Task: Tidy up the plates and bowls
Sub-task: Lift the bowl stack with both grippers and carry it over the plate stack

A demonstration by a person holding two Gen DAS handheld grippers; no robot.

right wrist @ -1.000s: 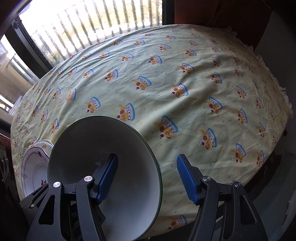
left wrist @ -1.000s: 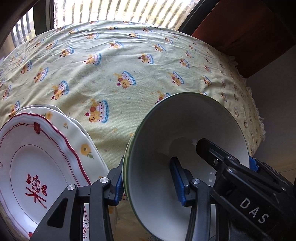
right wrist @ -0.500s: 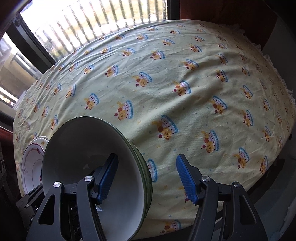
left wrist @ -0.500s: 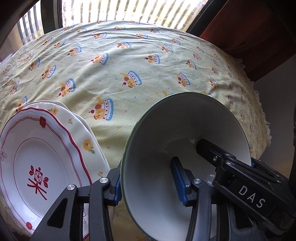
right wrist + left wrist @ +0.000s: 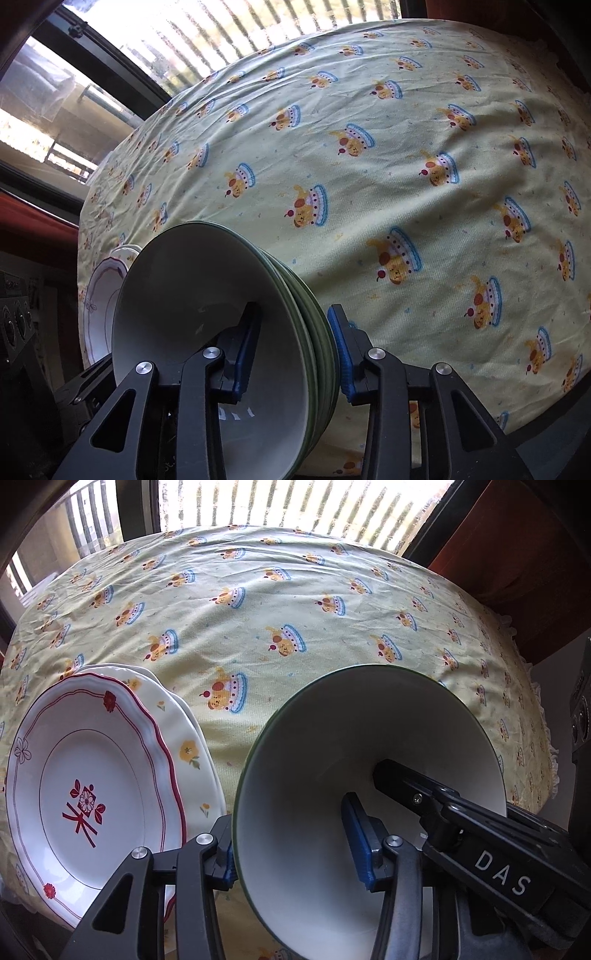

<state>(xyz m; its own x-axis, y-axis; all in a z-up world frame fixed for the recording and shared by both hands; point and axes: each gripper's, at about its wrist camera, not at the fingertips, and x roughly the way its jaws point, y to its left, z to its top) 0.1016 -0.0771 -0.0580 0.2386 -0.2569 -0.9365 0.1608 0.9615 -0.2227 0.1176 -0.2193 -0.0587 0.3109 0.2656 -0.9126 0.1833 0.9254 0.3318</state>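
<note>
The right gripper (image 5: pixel 291 354) had just drawn its jaws in from wide apart, and they now pinched the rims of the bowls (image 5: pixel 221 332), a nested stack sitting at the near edge of the table (image 5: pixel 406 147). The left gripper (image 5: pixel 295 842) was clamped on the opposite rim, its hold unchanged. Beside the bowls, toward the near left corner, lay the plates (image 5: pixel 92 775), already piled. With both sides gripped, I judged the stack was ready to be lifted or shifted together.

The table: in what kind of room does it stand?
Probably a home dining room: a cartoon-print tablecloth over the table, plates and stacked bowls on it, a barred window behind.
</note>
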